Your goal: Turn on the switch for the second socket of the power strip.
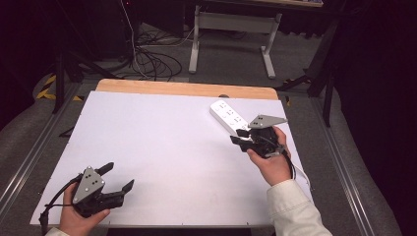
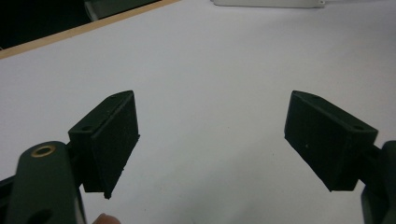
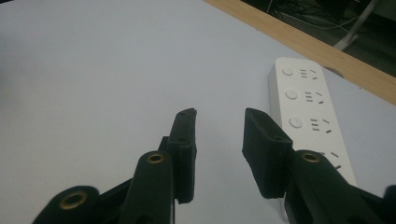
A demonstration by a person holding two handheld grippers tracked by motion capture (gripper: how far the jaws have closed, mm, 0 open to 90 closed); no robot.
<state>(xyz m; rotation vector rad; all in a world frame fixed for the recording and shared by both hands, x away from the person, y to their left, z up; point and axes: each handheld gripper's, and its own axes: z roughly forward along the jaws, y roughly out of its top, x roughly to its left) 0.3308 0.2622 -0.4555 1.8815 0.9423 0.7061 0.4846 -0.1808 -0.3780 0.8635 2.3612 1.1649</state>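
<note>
A white power strip [image 1: 226, 114] with several sockets and round buttons lies flat at the back right of the white table [image 1: 162, 142]. My right gripper [image 1: 237, 136] hovers just in front of the strip's near end, its jaws a small gap apart with nothing between them. In the right gripper view the power strip [image 3: 308, 105] runs along the right side of the gripper [image 3: 219, 140]. My left gripper [image 1: 119, 176] rests near the front left corner, wide open and holding nothing. In the left gripper view its jaws [image 2: 212, 135] frame bare table, with the power strip's edge [image 2: 266, 3] far off.
A wooden strip [image 1: 187, 89] borders the table's far edge. Beyond it, cables [image 1: 152, 64] lie on the grey floor beside a white table frame [image 1: 231, 24]. Metal rails run along both sides of the table.
</note>
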